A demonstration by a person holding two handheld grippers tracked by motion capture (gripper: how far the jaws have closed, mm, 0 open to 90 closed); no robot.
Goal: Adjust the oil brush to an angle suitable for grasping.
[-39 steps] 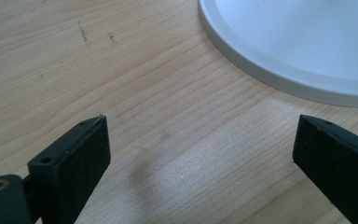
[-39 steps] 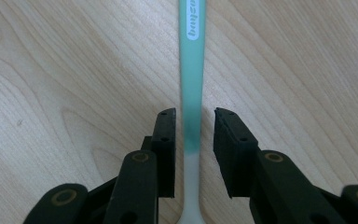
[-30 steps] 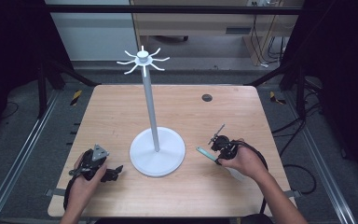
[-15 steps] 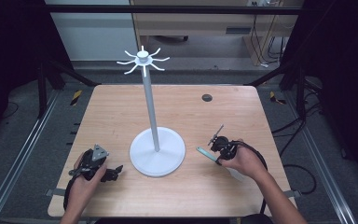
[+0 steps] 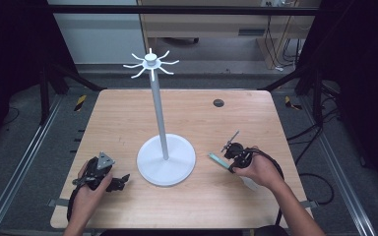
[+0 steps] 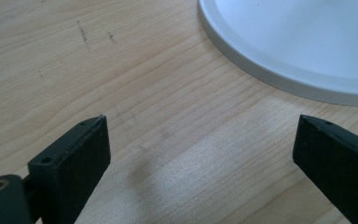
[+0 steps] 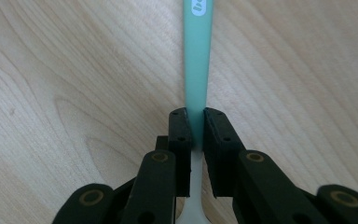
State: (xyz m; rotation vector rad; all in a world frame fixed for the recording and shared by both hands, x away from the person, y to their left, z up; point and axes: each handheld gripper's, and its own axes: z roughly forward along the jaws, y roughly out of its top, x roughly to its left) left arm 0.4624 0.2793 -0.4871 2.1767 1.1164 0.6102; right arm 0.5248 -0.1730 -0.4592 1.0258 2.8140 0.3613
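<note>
A mint-green flat handle (image 7: 197, 56) with a white oval mark lies on the wooden table (image 5: 128, 113); its end toward the camera turns white. My right gripper (image 7: 196, 122) has just been closing on it, and both pads now press its sides. From above, that gripper (image 5: 228, 162) sits right of the stand with the green handle (image 5: 216, 159) pointing left out of it. My left gripper (image 6: 200, 135) stands open, low over bare wood with nothing between its jaws. It lies (image 5: 123, 181) just left of the stand's white round base (image 5: 166, 160).
The white stand's thin pole (image 5: 157, 103) rises from the table's middle to a crown of short hooks (image 5: 150, 61). The base's rim (image 6: 298, 70) lies close ahead of the left jaws. A dark round grommet (image 5: 218, 103) is at the back right. Cables trail off the right edge.
</note>
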